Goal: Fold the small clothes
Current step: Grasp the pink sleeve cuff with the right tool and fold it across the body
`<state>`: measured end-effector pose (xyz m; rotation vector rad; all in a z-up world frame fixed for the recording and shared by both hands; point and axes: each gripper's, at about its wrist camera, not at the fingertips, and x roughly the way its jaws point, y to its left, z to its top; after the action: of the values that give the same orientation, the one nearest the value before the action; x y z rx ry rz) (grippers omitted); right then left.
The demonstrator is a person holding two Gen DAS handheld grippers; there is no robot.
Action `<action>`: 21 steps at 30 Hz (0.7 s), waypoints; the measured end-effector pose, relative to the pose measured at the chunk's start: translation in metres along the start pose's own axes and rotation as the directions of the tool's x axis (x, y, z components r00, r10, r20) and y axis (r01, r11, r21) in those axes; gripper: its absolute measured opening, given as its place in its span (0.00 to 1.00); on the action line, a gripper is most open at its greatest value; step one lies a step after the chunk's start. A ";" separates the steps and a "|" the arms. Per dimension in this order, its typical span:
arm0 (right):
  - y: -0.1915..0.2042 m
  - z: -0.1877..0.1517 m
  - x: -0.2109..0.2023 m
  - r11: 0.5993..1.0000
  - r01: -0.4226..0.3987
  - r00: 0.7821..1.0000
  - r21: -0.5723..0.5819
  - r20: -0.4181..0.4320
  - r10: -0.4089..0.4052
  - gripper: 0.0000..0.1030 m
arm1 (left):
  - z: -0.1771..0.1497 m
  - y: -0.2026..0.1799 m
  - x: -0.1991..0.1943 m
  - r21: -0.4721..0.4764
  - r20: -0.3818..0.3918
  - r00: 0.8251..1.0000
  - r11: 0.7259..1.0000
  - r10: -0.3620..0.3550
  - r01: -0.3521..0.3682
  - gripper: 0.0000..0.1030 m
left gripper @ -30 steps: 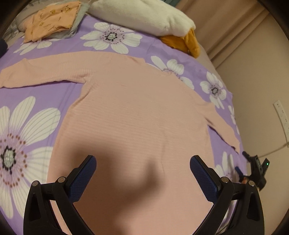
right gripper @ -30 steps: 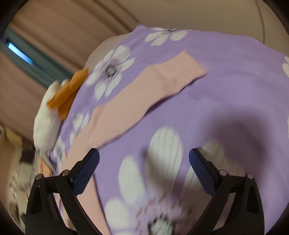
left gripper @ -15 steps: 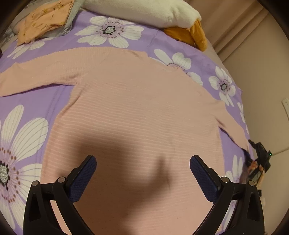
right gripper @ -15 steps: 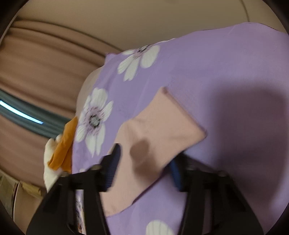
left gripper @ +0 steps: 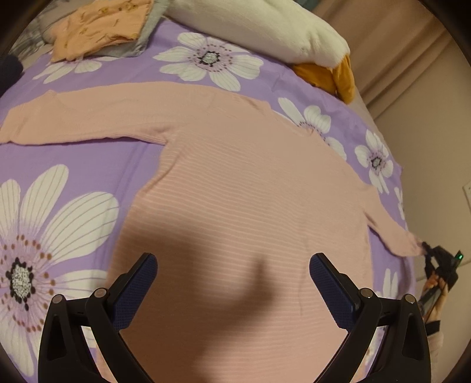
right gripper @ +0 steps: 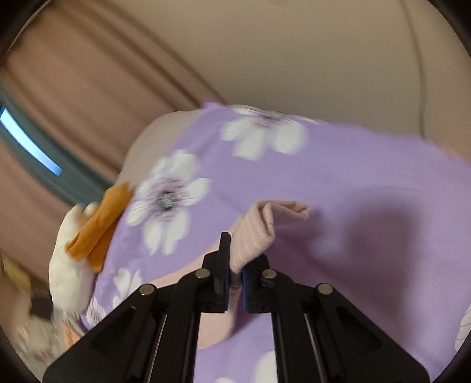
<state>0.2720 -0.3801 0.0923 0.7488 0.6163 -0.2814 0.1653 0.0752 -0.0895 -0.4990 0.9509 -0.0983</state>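
Right tongs (right gripper: 234, 282) clamped on sleeve cuff (right gripper: 265, 227) of pink sweater (left gripper: 235, 206), torso lying leftward; left tongs (left gripper: 232, 282) apart above hem.

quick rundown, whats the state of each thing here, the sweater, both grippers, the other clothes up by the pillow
pink sweater: spread flat on the purple floral bedspread, left sleeve stretched out
right sleeve cuff: bunched and lifted off the bedspread
right gripper: jaws have just been closing, now shut on the cuff
left gripper: open, above the sweater's body, holding nothing
orange garment: folded, on a grey piece
white pillow: lying on the bed
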 end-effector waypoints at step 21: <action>0.218 -0.281 0.014 0.566 -0.228 0.970 -0.792 -0.235 0.062 0.07 | 0.020 0.094 -0.039 -0.160 0.068 0.996 0.986 0.054 -0.043 0.99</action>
<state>0.2631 -0.0276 0.0436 -0.1011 0.7631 0.2492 0.1457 0.1770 -0.0935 -0.6221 0.9035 0.0399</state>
